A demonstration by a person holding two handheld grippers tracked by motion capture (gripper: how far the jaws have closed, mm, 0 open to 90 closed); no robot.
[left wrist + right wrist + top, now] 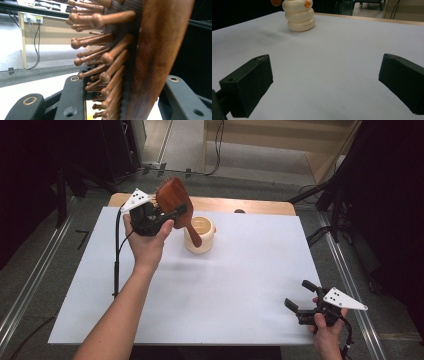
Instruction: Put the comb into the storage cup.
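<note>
A brown wooden hairbrush [176,201] hangs tilted above the table, head up and handle pointing down toward a cream ribbed cup [202,236]. My left gripper [170,214] is shut on the brush where head meets handle. Up close, the brush's [155,57] wooden pins stick out to the left between the black jaws. The handle tip is at the cup's rim; whether it is inside I cannot tell. My right gripper [297,295] rests open near the table's front right corner, nothing between its fingers. The cup [299,17] stands far ahead of it.
A white sheet [240,285] covers the table, with a wooden edge [250,206] showing at the back. Black stands and cables [330,225] flank the table. A metal rail [30,285] runs along the floor at the left.
</note>
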